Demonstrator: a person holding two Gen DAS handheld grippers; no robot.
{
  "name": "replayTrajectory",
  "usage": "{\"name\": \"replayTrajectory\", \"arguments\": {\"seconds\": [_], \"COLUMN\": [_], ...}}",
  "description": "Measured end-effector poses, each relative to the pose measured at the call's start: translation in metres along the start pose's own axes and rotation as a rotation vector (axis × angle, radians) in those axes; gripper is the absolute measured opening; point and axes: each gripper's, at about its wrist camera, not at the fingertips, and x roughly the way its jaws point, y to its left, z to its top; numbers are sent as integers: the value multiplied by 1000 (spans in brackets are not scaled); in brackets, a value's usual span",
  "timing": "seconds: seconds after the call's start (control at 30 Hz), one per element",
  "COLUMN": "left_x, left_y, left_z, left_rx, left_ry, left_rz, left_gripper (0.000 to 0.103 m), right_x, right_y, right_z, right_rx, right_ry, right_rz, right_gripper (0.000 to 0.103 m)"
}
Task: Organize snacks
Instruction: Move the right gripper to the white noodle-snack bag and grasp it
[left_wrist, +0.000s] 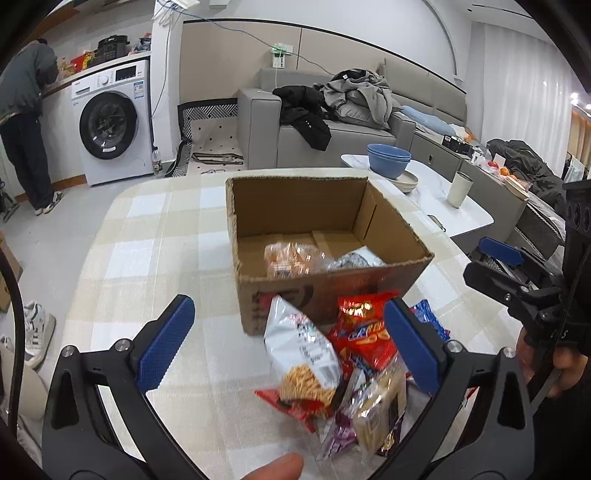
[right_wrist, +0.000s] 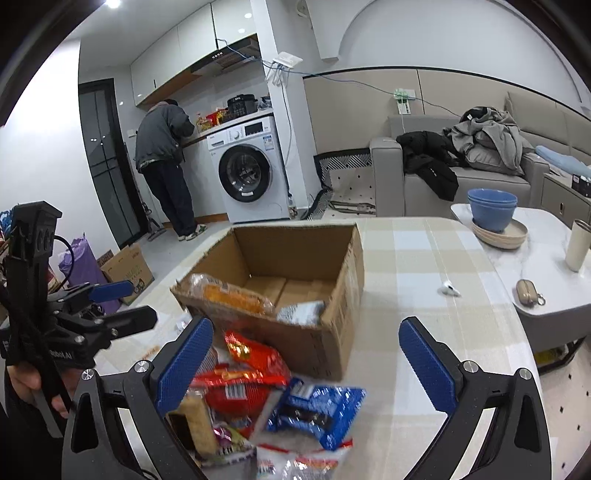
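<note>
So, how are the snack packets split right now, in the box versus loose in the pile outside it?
In the cardboard box: 2, an orange packet and a grey packet.
Visible in the pile: at least 6; overlaps may hide more.
Total: at least 8.

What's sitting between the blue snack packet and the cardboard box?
In the right wrist view, a red snack bag lies between the blue snack packet and the cardboard box, reaching up to the box's near wall.

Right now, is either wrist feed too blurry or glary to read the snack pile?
Left wrist: white noodle-snack bag fairly sharp, cardboard box front smeared. Right wrist: blue cookie packet and red packet motion-blurred, foil glare on them. Both fisheye-bent at edges.
</note>
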Motion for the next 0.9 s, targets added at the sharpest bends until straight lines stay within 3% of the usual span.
{"name": "replayTrajectory", "arguments": {"seconds": [0.4, 0.63, 0.9], "left_x": [-20, -23, -19], "left_y": [10, 2, -2], "left_z": [-39, -47, -48], "left_rx": [-32, 1, 14], "left_ry": [3, 9, 28], "left_rz": [-5, -3, 2], "left_gripper": [102, 102, 102], "right_x": [-22, -31, -15], "right_y": [-1, 11, 12], "right_z": [-39, -47, -58], "right_rx": [-31, -107, -125], "right_ry": [64, 95, 202], "right_rz": [-28, -20, 8], "right_gripper": [103, 103, 103]}}
